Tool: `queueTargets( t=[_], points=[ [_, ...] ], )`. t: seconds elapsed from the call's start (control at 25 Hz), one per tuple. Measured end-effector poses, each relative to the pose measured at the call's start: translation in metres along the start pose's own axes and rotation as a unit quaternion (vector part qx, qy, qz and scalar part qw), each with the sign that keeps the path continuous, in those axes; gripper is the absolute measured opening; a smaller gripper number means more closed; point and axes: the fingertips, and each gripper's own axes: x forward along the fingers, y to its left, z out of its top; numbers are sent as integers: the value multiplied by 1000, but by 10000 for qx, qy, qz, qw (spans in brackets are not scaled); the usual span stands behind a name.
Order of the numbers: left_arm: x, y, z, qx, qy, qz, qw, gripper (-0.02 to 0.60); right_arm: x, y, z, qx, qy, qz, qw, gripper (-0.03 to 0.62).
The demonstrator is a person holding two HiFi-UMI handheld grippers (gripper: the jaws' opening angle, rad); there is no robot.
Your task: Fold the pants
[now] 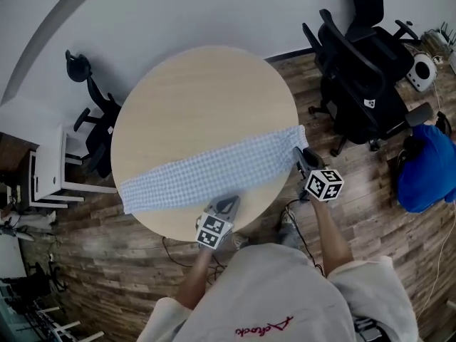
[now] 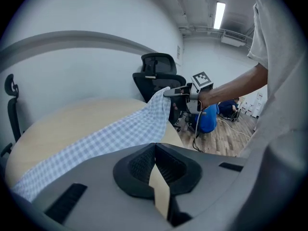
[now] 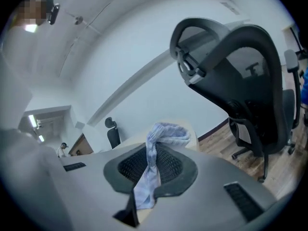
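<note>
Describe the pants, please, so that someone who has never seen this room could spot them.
Start at the round wooden table between the black office chairs. Across its near half lie the pants, a long cloth strip with one end held by the right gripper. Only they have a pale blue check.

Pants (image 1: 214,169): thin woven check cloth, matt, softly crumpled. Table (image 1: 192,91): light wood-look top, smooth, matt. Floor (image 1: 107,262): dark wood planks, grain visible, slight sheen. Office chair (image 1: 370,84): black plastic frame, mesh-like back, matt.
</note>
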Motion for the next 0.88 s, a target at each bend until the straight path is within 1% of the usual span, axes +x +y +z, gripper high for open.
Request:
queueTargets(
  t=[0.12, 0.2, 0.32, 0.4, 0.48, 0.6, 0.68, 0.76, 0.84, 0.88],
  points=[
    [-18, 12, -8, -187, -216, 85, 9996, 32, 11, 37, 7, -594, 116, 116, 9981, 64],
    [-28, 19, -15, -296, -330, 140, 9989, 32, 22, 66, 7, -1000, 232, 244, 9944, 64],
    [-45, 31, -27, -444, -455, 221, 9977, 32, 43, 112, -5, -1531, 451, 498, 9859, 64],
    [-56, 39, -35, -571, -517, 324, 9965, 32, 58, 142, -21, -1902, 654, 691, 9771, 64],
    [-70, 48, -45, -718, -541, 464, 9949, 32, 70, 170, -43, -2248, 900, 890, 9662, 64],
    [-90, 61, -65, -942, -521, 665, 9920, 32, 85, 200, -86, -2556, 1311, 1070, 9519, 64],
    [-101, 67, -79, -1089, -498, 796, 9896, 32, 91, 208, -120, -2729, 1714, 1129, 9399, 66],
    [-113, 72, -92, -1244, -454, 929, 9868, 32, 96, 215, -159, -2845, 2218, 1269, 9240, 70],
    [-123, 75, -104, -1375, -406, 1045, 9841, 32, 99, 225, -189, -2795, 2610, 1450, 9125, 146],
    [-127, 76, -109, -1428, -396, 1094, 9829, 32, 99, 229, -200, -2759, 2741, 1511, 9088, 152]
  ],
)
